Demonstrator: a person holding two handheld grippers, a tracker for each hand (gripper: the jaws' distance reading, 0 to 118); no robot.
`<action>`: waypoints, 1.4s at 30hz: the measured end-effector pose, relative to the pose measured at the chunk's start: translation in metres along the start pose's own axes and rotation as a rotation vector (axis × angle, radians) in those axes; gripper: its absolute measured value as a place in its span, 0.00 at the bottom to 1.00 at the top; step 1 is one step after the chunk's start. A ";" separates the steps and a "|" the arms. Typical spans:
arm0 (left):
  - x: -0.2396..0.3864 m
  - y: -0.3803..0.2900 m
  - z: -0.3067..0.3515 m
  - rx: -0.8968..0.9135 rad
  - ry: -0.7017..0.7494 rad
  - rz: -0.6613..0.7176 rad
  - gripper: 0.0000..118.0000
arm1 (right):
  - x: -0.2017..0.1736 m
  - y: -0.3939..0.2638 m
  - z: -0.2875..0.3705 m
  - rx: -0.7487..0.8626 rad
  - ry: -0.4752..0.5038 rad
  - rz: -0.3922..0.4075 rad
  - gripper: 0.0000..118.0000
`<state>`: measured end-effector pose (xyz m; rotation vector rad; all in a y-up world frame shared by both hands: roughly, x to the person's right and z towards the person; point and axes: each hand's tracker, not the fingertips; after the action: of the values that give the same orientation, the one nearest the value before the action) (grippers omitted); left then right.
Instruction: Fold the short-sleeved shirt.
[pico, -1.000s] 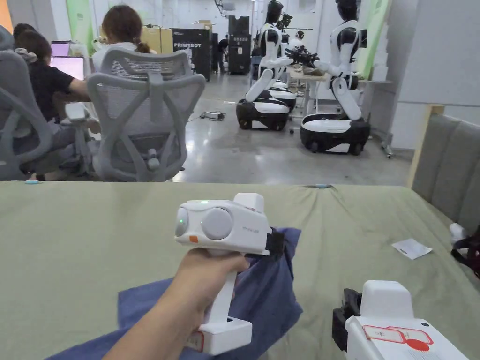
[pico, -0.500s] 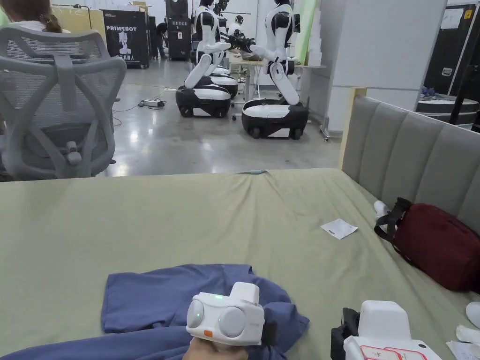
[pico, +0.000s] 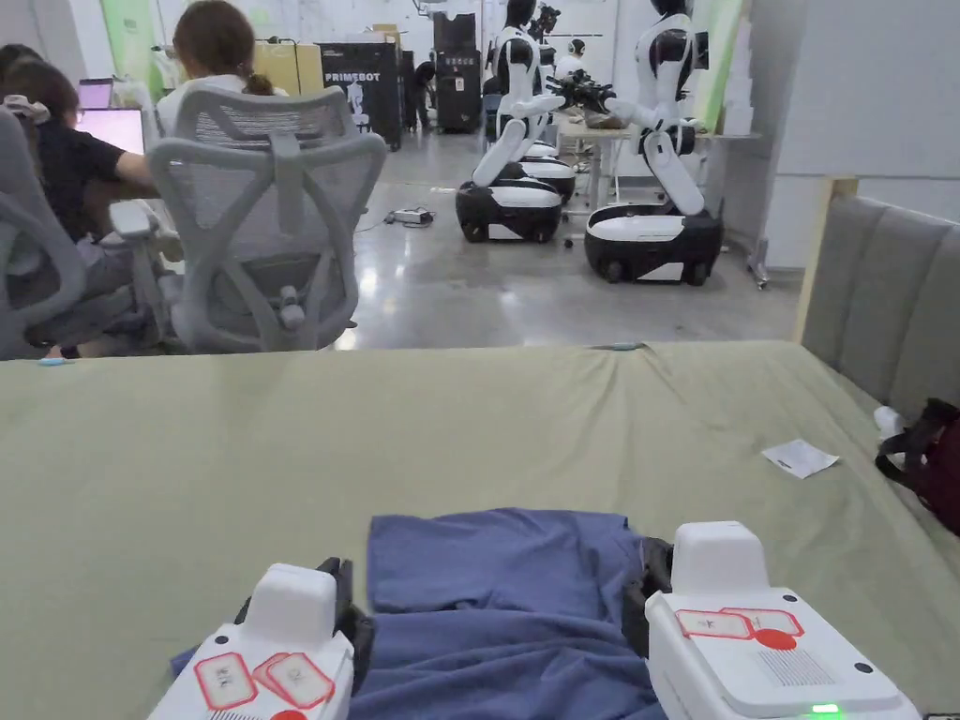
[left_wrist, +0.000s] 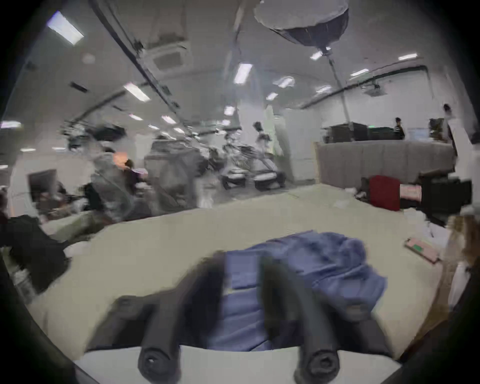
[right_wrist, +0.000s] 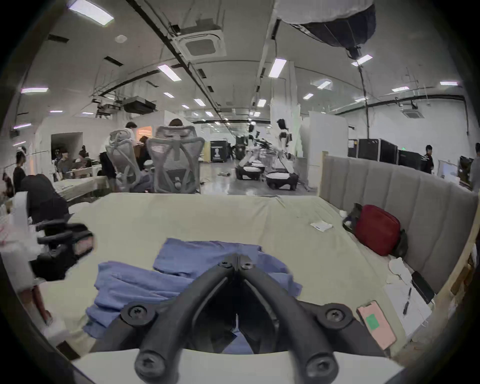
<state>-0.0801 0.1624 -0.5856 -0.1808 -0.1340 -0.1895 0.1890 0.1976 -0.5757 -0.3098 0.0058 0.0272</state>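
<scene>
The blue short-sleeved shirt (pico: 506, 581) lies crumpled on the green bed sheet (pico: 281, 441), near the front edge, with one part laid over the rest. My left gripper (pico: 342, 581) sits at the shirt's left edge. In the blurred left gripper view its jaws (left_wrist: 242, 259) stand apart, with the shirt (left_wrist: 324, 259) showing between and beyond them. My right gripper (pico: 652, 562) is at the shirt's right edge. In the right gripper view its jaws (right_wrist: 237, 259) meet at the tips above the shirt (right_wrist: 207, 252), and I see no cloth pinched.
A red bag (pico: 928, 469) and a white slip of paper (pico: 799, 457) lie at the right, below the grey padded headboard (pico: 881, 281). A pink phone (right_wrist: 376, 327) lies near right. Beyond the bed are office chairs (pico: 267, 216), seated people and wheeled robots (pico: 656, 234).
The left gripper held the shirt raised a second ago, then came down and let go. It now sits open at the near left, and the shirt lies on the bed.
</scene>
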 end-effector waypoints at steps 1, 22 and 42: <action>-0.013 -0.005 0.013 -0.004 0.050 0.013 0.00 | -0.010 0.001 -0.001 -0.001 0.013 0.007 0.00; -0.155 -0.040 -0.232 -0.929 -0.095 0.364 0.92 | -0.014 -0.014 -0.005 -0.064 -0.020 0.073 0.00; -0.141 -0.008 -0.200 -0.755 -0.166 0.170 0.00 | 0.139 -0.039 -0.054 -0.255 -0.197 0.166 0.00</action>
<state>-0.1961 0.1417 -0.7999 -0.9577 -0.2071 -0.0473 0.3289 0.1477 -0.6165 -0.5604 -0.1688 0.2241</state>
